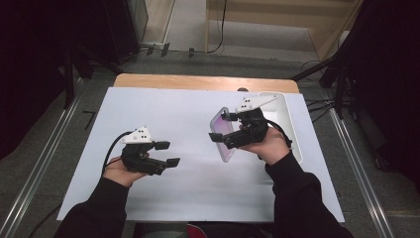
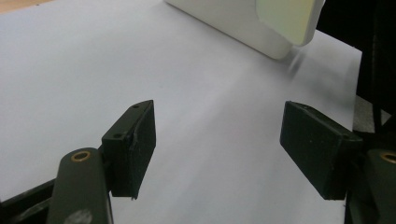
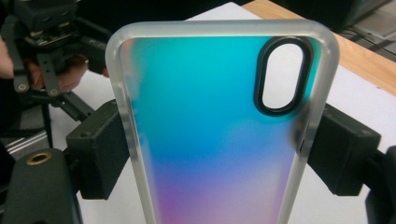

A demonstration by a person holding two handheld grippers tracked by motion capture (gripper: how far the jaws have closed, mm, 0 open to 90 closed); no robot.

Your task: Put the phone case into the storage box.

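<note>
White table (image 1: 163, 188), phone case (image 3: 210, 140) bottom cropped

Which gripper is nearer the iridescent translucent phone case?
Right. The right gripper clamps the iridescent translucent phone case between its jaws; the left gripper hovers open, well apart.

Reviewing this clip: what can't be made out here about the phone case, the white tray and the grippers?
- Phone case: lower end cut off by the right gripper view's bottom edge.
- White tray: contents unseen; right gripper and hand cover part of it in the high view.
- Left gripper: open, nothing between its jaws.
</note>
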